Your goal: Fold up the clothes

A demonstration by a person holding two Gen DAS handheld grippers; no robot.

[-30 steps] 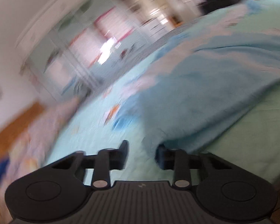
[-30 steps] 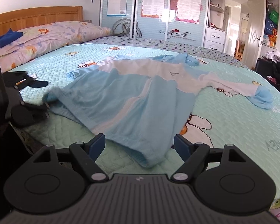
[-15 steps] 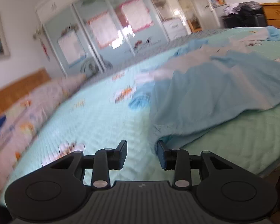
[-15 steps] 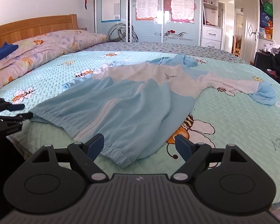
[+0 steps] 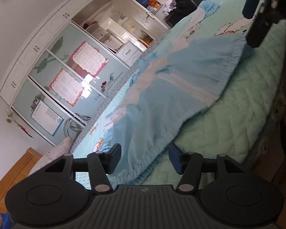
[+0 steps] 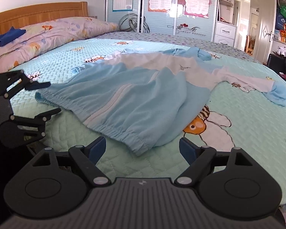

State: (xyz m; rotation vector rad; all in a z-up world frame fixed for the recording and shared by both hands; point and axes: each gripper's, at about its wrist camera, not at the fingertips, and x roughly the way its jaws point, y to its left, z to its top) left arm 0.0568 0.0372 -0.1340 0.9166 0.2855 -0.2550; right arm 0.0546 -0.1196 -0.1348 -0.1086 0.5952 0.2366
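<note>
Left gripper (image 5: 144,157) having rolled and closed in, its jaws are opening around the hem of the soft, light jacket (image 6: 135,103) lying on the bed (image 6: 247,133), while the right gripper (image 6: 142,148) is hovering released near the elastic corner, the likeliest hold.

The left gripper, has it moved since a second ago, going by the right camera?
Yes. The left gripper came out from the frame's left edge toward the jacket hem, jaws opening.

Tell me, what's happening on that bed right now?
Left gripper opening at the jacket hem, nothing pinched. Right gripper open, empty. Jacket spread out, unfolded. Nothing in the way.
</note>
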